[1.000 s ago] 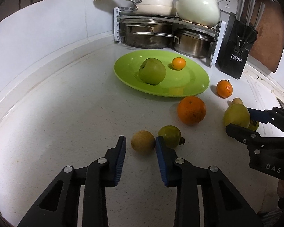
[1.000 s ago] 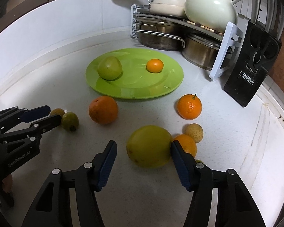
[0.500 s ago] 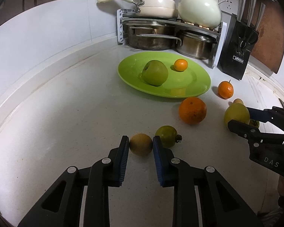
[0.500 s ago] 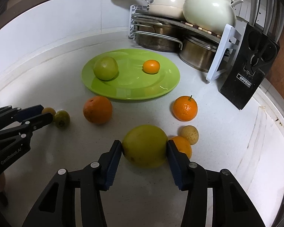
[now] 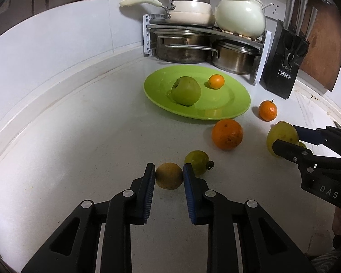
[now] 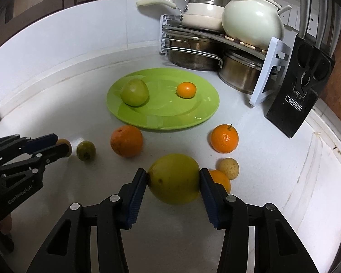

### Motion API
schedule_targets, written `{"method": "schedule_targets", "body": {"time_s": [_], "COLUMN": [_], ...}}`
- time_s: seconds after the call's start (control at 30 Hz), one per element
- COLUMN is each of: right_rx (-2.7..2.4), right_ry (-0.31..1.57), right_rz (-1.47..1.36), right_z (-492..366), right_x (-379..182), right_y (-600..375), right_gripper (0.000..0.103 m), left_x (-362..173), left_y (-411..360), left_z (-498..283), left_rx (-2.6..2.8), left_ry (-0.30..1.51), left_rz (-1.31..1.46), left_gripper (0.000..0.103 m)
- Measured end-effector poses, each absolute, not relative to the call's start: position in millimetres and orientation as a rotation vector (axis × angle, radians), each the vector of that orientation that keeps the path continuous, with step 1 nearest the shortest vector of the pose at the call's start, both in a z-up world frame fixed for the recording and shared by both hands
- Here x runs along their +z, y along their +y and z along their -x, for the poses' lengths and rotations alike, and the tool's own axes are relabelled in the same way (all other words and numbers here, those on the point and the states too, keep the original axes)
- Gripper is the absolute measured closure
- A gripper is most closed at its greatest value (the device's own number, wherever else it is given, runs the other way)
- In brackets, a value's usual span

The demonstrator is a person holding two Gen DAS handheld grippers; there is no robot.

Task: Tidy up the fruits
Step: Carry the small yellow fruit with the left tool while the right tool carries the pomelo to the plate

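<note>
Both grippers have closed since a sec ago: before, the fruits sat loose between wide pads, now the pads press on them. Left gripper [image 5: 169,176] is clamped on the small brown fruit [image 5: 169,175], blue pads touching it on both sides, the jaws nearly at their narrowest. Right gripper [image 6: 173,178] is shut on the big yellow-green fruit [image 6: 174,178], w/ pads against its left and right flanks, the jaws at a medium gap because the fruit is wide. Both fruits are low over the white counter [image 5: 79,136], in front of the green plate [image 5: 236,111]; I cannot tell if they are lifted off it or not.

Just right of the brown fruit lies a small green fruit [image 5: 196,161] w/ a dark stem, touching or almost touching the left gripper's right pad. Behind it, near the plate edge, is a large orange [image 5: 226,133]. In the right wrist view a small orange [image 6: 220,179] sits just behind the right pad, a small tan fruit [image 6: 228,168] beside it, and a tangerine w/ stem [image 6: 224,138] farther back.

On the plate are a green apple [image 5: 186,91] and a tiny orange [image 5: 216,81], apart from each other. Behind the plate stands a rack w/ pots [image 5: 202,45], and a black knife block [image 5: 284,70] at its right.
</note>
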State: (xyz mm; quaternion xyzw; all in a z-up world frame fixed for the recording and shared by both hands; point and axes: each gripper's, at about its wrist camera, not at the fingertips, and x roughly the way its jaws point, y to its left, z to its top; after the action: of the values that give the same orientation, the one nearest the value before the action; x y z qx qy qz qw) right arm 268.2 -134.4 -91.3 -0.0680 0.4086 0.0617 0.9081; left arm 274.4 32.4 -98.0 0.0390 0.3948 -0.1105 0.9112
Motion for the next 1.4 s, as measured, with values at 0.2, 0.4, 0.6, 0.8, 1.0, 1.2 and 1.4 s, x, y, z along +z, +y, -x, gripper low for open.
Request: {"method": "schedule_targets", "body": {"time_s": [0.2, 0.4, 0.6, 0.8, 1.0, 1.2, 1.4], "right_rx": [0.137, 0.154, 0.174, 0.200, 0.232, 0.259, 0.279], "right_ry": [0.814, 0.772, 0.723, 0.729, 0.752, 0.762, 0.773], "right_rz": [0.137, 0.129, 0.114, 0.097, 0.089, 0.113, 0.136], "right_z": [-265.3, -266.5, -275.1, -295.7, -325.1, -356.0, -396.3], "right_x": [-83.8, -70.3, -52.3, -40.4, -36.3, -35.6, -35.2], "right_y": [-133.7, -134.2, -136.1, -141.4, -146.2, -143.3, -145.1], "right_gripper": [0.055, 0.055, 0.055, 0.055, 0.055, 0.055, 0.055], "left_x": [-88.4, -72.8, -52.6, -34.7, -24.2, -20.3, -27.4], "left_y": [31.4, 29.5, 24.0, 18.0, 12.2, 8.5, 5.8], "left_z": [-270.7, -273.1, -281.8, -299.8, -324.5, -362.5, -403.4], "left_rx": [-0.224, -0.226, -0.238, -0.266, -0.291, -0.333, -0.356], "left_ry": [0.795, 0.759, 0.702, 0.663, 0.644, 0.669, 0.734], "left_rz": [-0.080, -0.060, -0.065, -0.061, -0.068, -0.072, -0.043], "left_gripper": [0.077, 0.077, 0.077, 0.077, 0.077, 0.077, 0.077]}}
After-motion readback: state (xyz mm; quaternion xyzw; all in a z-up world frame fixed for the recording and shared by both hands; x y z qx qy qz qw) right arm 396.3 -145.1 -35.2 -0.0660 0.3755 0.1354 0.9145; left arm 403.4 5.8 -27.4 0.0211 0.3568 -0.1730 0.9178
